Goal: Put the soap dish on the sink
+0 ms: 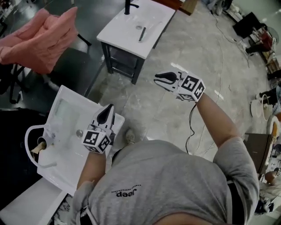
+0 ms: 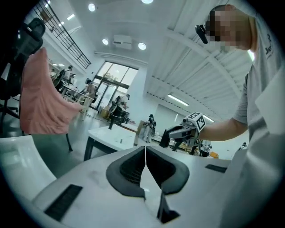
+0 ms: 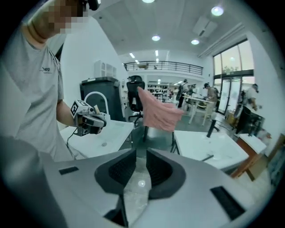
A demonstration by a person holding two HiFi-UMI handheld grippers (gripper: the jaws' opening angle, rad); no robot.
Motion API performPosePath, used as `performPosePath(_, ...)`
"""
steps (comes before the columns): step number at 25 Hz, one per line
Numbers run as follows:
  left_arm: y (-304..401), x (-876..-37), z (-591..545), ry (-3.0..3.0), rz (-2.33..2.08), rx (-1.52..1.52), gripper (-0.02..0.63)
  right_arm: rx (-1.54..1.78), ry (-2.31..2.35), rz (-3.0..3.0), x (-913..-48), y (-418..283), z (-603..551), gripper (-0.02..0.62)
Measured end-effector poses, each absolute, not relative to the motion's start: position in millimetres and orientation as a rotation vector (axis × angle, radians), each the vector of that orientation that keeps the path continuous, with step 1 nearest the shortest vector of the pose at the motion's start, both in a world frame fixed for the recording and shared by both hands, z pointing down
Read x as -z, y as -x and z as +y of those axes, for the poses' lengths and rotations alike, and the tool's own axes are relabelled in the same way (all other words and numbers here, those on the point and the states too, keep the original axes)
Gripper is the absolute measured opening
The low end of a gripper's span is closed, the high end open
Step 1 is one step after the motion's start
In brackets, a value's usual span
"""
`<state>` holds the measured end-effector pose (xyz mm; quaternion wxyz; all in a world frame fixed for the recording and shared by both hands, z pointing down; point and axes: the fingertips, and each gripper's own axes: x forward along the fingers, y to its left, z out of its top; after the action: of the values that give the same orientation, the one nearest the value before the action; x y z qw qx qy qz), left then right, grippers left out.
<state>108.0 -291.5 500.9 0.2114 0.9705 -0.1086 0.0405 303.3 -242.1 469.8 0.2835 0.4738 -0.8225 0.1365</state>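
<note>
Both empty, left fingers point(image 2: 130, 169) together, right fingers point(image 3: 119, 170) slightly apart

Your left gripper point(image 1: 106, 113) sits close in front of you, jaws pressed together. Your right gripper point(image 1: 161, 78) is out on a stretched arm, jaws a little apart, holding nothing.

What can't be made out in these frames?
- Soap dish: not recognisable in any view.
- Near sink: head view, front part covered by the left gripper and arm.
- Tap on far sink: head view, cut off by the top edge.
- Dark item there: too small to name.
</note>
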Motion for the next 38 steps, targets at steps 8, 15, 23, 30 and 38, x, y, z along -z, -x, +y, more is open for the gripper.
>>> performPosePath(8, -206, -455, -194, -2.804, -0.009, -0.128, 0.020, -0.412, -1.788, -2.054, -419, -397, -58, 0.109)
performPosePath(15, -273, -413, -68, -2.880, 0.224, -0.110, 0.020, -0.400, -2.066, -1.905, -394, -419, 111, 0.074)
performPosePath(23, -324, -380, 63, -2.910, 0.408, -0.086, 0.020, -0.442, -2.306, -1.851, -387, -409, 245, 0.058)
performPosePath(30, -340, -366, 105, -2.904, 0.601, -0.119, 0.020, -0.451, -2.475, -1.747, -386, -400, 294, 0.058)
performPosePath(38, -338, -367, 107, -2.862, 0.721, -0.125, 0.020, -0.465, -2.640, -1.683, -388, -387, 300, 0.057)
